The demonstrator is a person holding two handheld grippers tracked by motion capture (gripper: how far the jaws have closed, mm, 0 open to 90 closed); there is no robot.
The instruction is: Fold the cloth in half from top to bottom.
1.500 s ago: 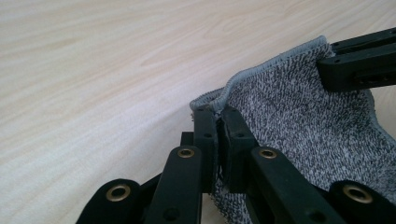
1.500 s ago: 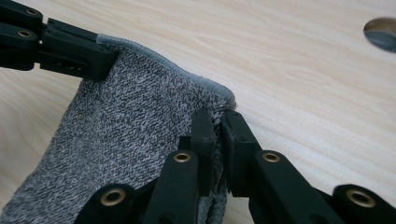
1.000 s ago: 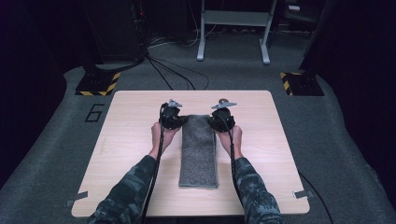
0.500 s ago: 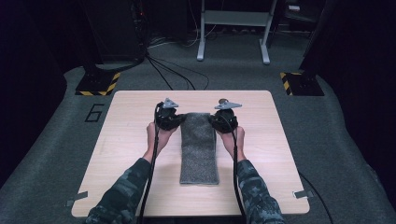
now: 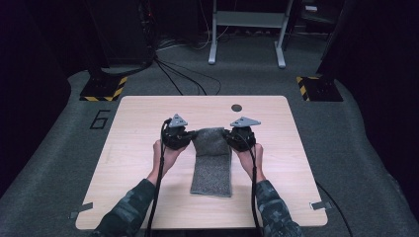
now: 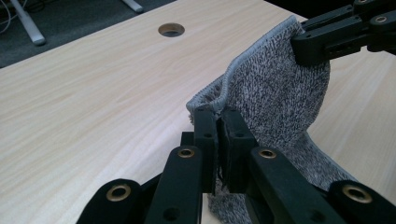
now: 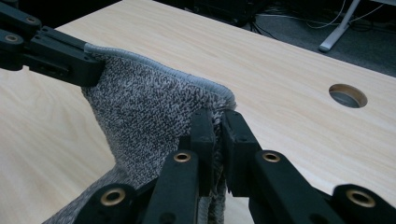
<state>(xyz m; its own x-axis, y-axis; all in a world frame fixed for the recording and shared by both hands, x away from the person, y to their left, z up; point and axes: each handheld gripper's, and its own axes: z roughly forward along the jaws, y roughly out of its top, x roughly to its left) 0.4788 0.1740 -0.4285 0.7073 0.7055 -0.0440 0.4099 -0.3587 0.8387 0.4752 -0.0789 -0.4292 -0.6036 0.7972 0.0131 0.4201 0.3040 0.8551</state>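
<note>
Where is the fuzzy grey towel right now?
In the high view the grey towel lies in the middle of the wooden table, its far end lifted between the left gripper and the right gripper, each pinching a corner.

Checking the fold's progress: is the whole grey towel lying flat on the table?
No, the left gripper and right gripper hold the grey towel's far end raised off the table.
</note>
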